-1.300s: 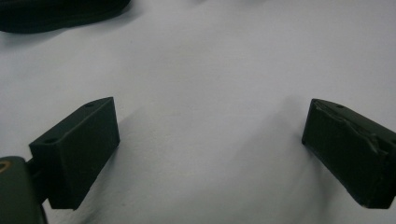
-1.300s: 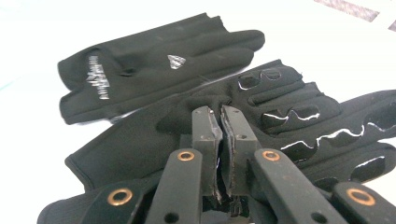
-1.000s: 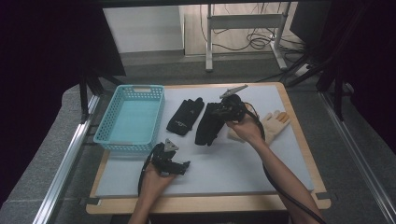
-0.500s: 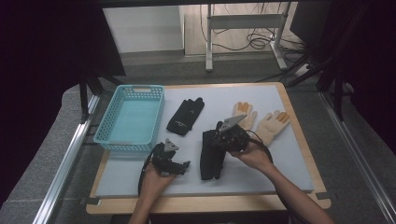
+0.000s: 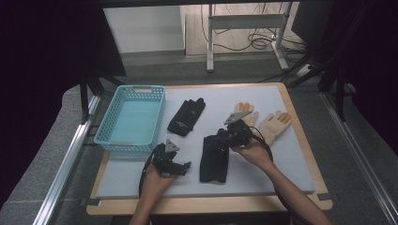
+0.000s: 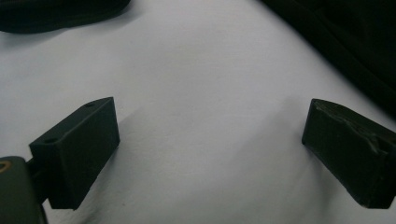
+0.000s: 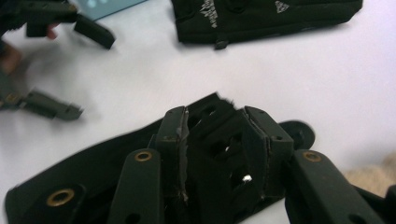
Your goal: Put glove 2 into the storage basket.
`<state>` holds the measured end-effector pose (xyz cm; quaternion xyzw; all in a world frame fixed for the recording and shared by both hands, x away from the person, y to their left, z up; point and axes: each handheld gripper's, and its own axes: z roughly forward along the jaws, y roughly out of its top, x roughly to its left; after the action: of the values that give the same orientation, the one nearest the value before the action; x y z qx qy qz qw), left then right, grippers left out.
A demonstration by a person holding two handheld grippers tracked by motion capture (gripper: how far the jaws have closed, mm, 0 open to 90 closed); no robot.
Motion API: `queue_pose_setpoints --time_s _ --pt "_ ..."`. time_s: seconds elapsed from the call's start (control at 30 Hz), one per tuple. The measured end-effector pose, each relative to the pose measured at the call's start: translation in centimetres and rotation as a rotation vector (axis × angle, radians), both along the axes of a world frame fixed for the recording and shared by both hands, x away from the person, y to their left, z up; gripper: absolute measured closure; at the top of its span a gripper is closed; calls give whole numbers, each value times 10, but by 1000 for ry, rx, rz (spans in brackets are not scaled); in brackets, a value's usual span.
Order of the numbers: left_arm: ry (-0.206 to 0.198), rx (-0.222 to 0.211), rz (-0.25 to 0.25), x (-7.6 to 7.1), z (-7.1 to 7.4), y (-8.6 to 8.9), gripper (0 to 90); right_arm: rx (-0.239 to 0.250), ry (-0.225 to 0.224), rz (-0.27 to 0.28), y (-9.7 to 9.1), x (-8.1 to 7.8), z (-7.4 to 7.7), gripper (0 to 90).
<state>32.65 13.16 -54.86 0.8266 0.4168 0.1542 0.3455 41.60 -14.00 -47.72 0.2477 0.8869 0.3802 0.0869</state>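
One black glove (image 5: 214, 158), laid at lower centre of the high view, could be dragged or lifted off the white mat (image 5: 291, 168) if a fold stays caught as the right gripper (image 5: 224, 137) withdraws; its jaws, just opening, are seen part open around a raised fold; the left gripper (image 5: 184, 167) is seen wide open, empty.

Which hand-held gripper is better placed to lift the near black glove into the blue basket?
Left: the left hand-held gripper stands open between the near black glove and the blue basket.
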Motion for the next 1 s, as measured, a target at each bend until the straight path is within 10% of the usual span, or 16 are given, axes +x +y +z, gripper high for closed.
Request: queue_pose_setpoints --time_s 1.0 --pt "0 -3 0 0 0 0 44 7 15 -127 99 102 -20 594"
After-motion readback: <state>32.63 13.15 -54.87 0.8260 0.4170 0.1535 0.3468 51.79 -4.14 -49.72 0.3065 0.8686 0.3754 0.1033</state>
